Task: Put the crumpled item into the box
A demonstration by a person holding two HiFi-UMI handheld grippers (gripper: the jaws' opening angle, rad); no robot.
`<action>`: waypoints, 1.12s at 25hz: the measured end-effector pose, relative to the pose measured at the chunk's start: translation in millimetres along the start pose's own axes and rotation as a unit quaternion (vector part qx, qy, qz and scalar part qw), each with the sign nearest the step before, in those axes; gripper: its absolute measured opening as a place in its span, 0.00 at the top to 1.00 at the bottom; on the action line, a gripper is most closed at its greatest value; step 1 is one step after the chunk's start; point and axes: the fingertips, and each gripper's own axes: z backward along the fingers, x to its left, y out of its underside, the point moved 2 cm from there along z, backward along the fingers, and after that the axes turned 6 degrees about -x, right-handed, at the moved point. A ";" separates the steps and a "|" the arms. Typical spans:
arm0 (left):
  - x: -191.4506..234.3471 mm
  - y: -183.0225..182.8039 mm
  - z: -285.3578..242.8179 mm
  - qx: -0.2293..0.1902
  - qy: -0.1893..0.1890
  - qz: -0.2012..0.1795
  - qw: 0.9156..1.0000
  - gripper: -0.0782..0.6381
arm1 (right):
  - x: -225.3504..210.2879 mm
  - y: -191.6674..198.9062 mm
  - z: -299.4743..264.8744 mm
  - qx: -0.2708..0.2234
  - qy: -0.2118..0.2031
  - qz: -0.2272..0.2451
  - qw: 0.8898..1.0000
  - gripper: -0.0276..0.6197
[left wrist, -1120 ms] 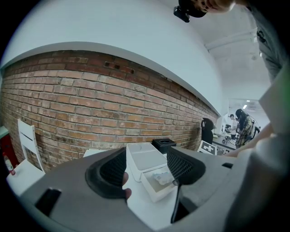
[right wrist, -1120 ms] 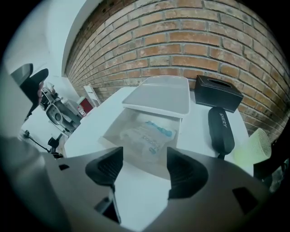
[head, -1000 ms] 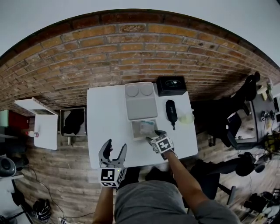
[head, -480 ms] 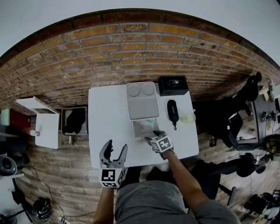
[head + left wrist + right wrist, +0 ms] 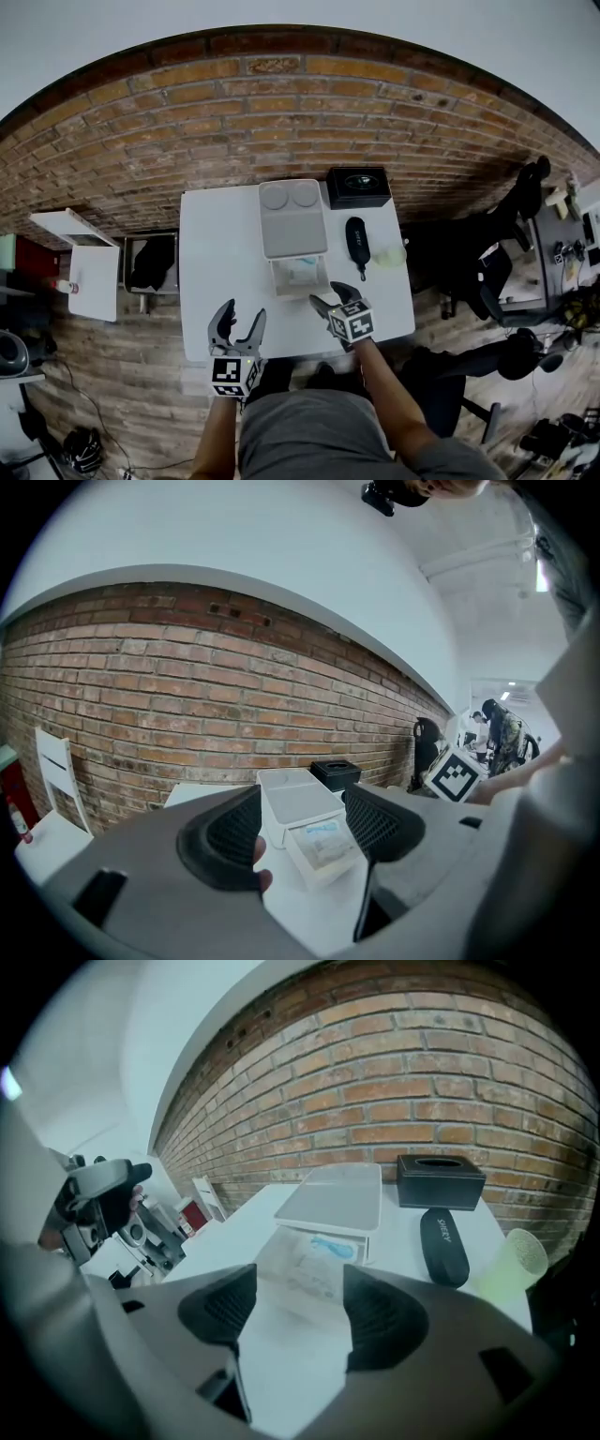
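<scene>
Crumpled item [image 5: 323,841], clear wrapper with blue print, lies inside open white box [image 5: 314,872] mid-counter [image 5: 220,253]; lid [image 5: 292,220] folded back toward brick wall. Right gripper [image 5: 326,295] just in front of box, clear of it, fingers spread, just eased wider, nothing between. Left gripper [image 5: 242,317] over near counter edge, fingers spread, empty. Black glasses case [image 5: 356,241], black tissue box [image 5: 358,186], pale green cup [image 5: 394,255] right of box.
</scene>
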 end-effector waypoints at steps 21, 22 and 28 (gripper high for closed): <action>-20.8 26.1 7.3 0.011 -0.011 -0.023 1.000 0.51 | -6.8 -13.7 66.2 -0.166 0.013 0.026 0.986 0.47; -20.1 27.9 6.3 0.012 -0.008 -0.020 1.000 0.51 | -6.5 -15.7 67.1 -0.174 0.017 0.027 0.984 0.47; -15.9 47.1 -4.8 0.032 0.019 0.003 0.999 0.51 | -2.6 -19.0 65.6 -0.181 0.050 0.045 0.981 0.48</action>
